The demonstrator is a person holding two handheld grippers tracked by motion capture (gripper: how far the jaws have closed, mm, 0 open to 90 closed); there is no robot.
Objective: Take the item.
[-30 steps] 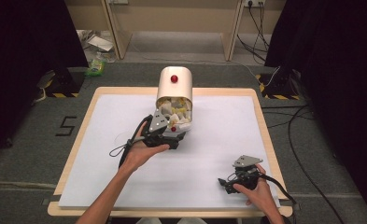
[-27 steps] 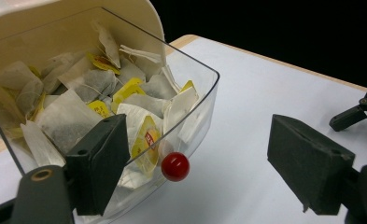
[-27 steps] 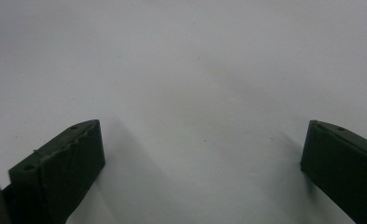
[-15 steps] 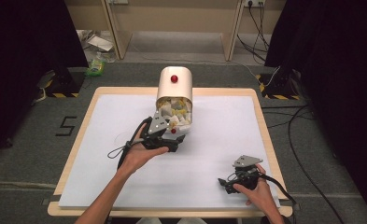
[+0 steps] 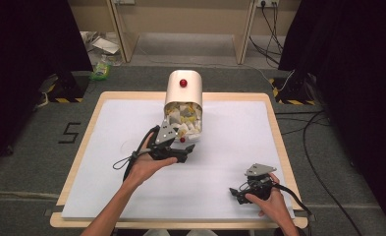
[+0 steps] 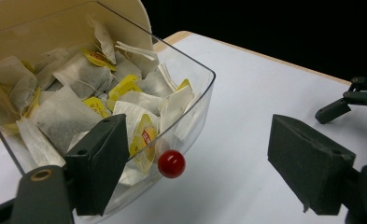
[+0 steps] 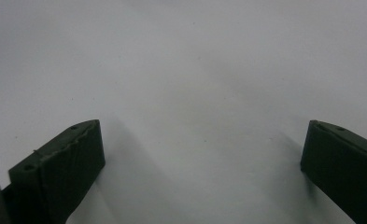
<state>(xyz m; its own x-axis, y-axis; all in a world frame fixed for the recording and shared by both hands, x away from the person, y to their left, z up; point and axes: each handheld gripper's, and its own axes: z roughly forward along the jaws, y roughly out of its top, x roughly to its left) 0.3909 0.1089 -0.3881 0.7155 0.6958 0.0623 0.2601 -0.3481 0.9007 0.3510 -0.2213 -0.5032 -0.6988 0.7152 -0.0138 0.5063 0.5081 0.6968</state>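
Observation:
A cream dispenser box [image 5: 183, 88] with a red knob on top lies at the table's far middle. Its clear drawer [image 5: 183, 120] [image 6: 190, 93] stands pulled open, packed with tea bags [image 6: 69, 112] carrying yellow tags. A small red knob [image 5: 182, 140] [image 6: 171, 164] sits on the drawer's front. My left gripper [image 5: 186, 152] [image 6: 200, 163] is open just in front of the drawer, jaws on either side of the knob without touching it. My right gripper [image 5: 235, 195] [image 7: 202, 163] rests open on the white table surface near the front right, holding nothing.
The white sheet [image 5: 239, 132] covers a wooden table [image 5: 274, 128]. In the left gripper view, the right gripper [image 6: 354, 95] lies farther off. Cables trail on the floor [image 5: 318, 123] to the right, and litter lies at the back left.
My left gripper has drawn back slightly towards the near side, away from the drawer front. The right gripper has stayed still.

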